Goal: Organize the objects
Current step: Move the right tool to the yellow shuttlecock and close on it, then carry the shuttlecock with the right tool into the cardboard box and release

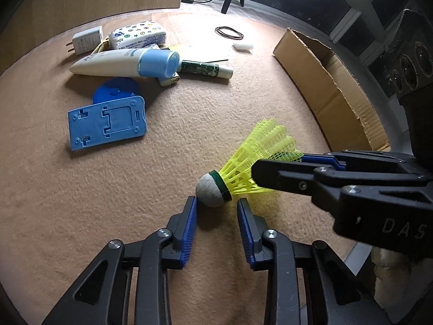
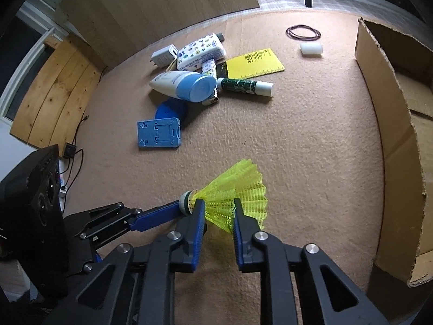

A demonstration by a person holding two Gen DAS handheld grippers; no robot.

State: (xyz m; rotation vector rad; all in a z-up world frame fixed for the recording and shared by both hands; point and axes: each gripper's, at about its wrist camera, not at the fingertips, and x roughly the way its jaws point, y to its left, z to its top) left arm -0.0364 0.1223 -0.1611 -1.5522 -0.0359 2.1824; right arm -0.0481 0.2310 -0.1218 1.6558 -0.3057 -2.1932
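**Shuttlecock held between two hand-held grippers**

While the right hand-held gripper (image 2: 218, 212) clamps the yellow skirt of the shuttlecock (image 2: 232, 199) between its blue pads, the left hand-held gripper (image 1: 217, 203) stands with its jaws apart around the grey cork end, one pad touching the cork, the other clear of it. The shuttlecock lies low over the tan table (image 1: 81, 216), cork toward the left gripper, skirt flaring toward the box (image 1: 324, 81); whether it rests on the surface or hangs just above it cannot be told.

Both grippers are angled down toward the table. The right one enters the left wrist view from the right edge, reaching across at a right angle to the left one's fingers.

From the left wrist, the cork shows whole, with its green band. From the right wrist the cork is mostly hidden behind a finger, yet the open skirt mesh shows fully, and so does the yellow card (image 2: 254, 63), washed out by glare in the other view.

Farther off lie a blue plate (image 1: 107, 126), a blue disc (image 1: 116, 90), a tube (image 1: 121, 63), a green stick (image 1: 207, 69), a patterned pack (image 1: 138, 35), a charger (image 1: 86, 40), a band (image 1: 229, 32) and a white block (image 1: 243, 45). The cardboard box stands open at the right.
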